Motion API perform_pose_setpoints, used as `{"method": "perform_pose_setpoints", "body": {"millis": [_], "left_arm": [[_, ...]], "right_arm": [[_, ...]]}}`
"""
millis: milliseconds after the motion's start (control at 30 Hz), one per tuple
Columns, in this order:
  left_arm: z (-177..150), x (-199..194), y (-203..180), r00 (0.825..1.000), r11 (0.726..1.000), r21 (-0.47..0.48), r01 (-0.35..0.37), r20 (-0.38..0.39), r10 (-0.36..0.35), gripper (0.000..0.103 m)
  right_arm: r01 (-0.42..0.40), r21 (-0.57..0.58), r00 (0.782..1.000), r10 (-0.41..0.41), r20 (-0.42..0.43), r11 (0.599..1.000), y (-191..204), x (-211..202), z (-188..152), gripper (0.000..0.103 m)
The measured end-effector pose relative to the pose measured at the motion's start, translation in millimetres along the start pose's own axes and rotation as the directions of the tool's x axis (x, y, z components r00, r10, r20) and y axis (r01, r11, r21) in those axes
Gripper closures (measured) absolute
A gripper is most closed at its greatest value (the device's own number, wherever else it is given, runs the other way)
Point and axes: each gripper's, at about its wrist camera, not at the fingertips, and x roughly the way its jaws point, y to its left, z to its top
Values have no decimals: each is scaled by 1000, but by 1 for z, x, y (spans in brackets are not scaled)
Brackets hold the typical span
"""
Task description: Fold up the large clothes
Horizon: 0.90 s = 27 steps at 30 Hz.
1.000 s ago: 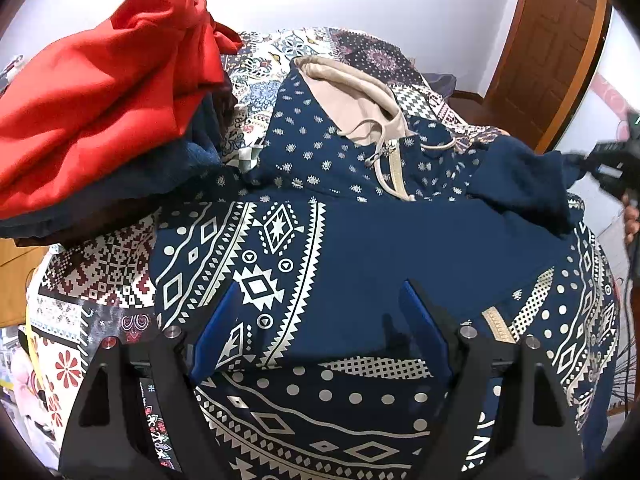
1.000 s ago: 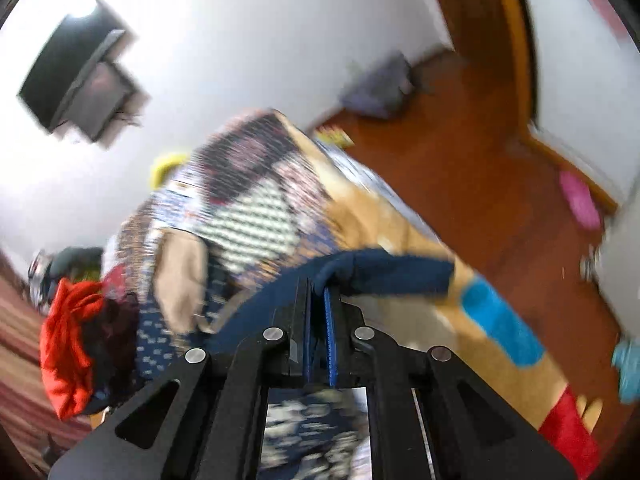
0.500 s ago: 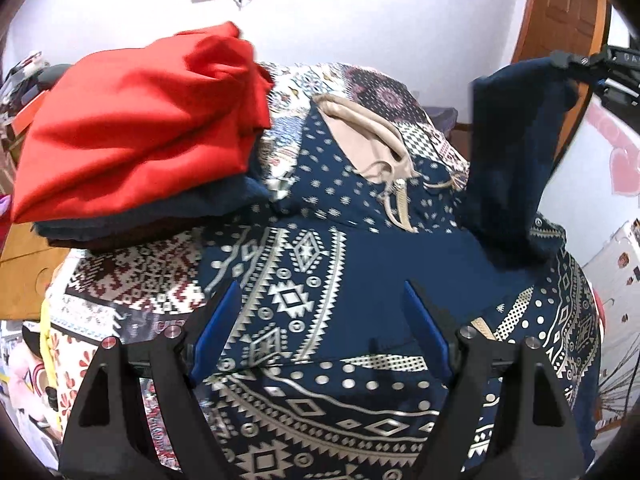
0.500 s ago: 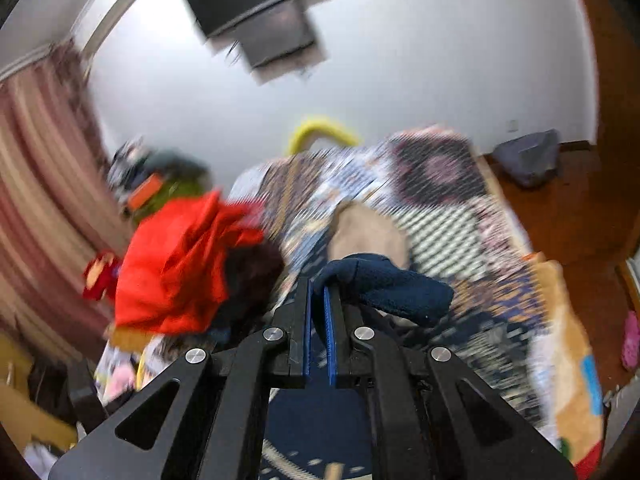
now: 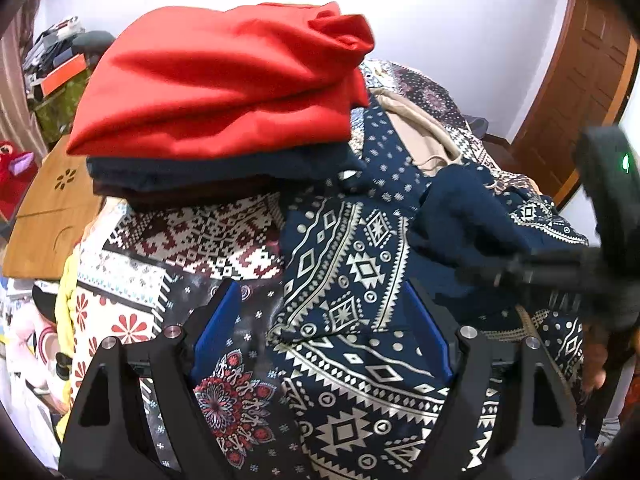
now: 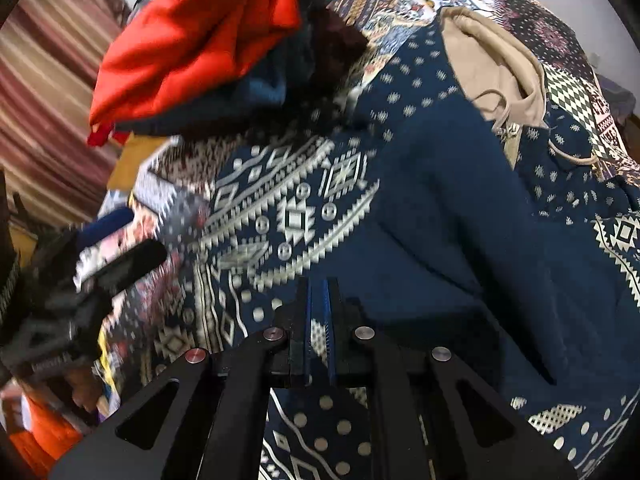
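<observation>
**Right jaws pinched on the navy sleeve, left jaws wide over the hoodie**

Clamped together, my right gripper has its blue pads closed tight on dark blue cloth of the patterned hoodie; from my left camera I see that same right gripper as a blurred black shape at the right, with the plain navy sleeve bunched at its tip, over the middle of the garment. My left gripper stands with its jaws wide apart, nothing between the pads, above the near left edge of the hoodie, where a folded corner of white-on-navy diamond pattern lies.

That hoodie is spread across the bed, hem toward me, beige-lined hood and its drawstrings at the far end. Its body shows bands of white geometric print, with a plain navy stretch across the chest.

Under it lies a patchwork bedspread in red, white and dark blocks, bare to the left of the garment. On the far left of the bed sits a stack of folded clothes: a red piece on top, a dark navy one and a brownish one beneath. Its right edge comes just beside the hoodie's shoulder.

Farther left, beside the bed, a wooden board with cut-out holes is visible. A white wall rises behind the bed, and a brown wooden door stands at the far right.
</observation>
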Motion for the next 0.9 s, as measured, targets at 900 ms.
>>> {"method": "perform_pose_setpoints", "body": {"millis": [900], "left_arm": [[93, 87, -140, 985, 973, 179, 145, -124, -123, 22]], "right_arm": [[315, 363, 873, -418, 252, 877, -170, -156, -49, 59]]}}
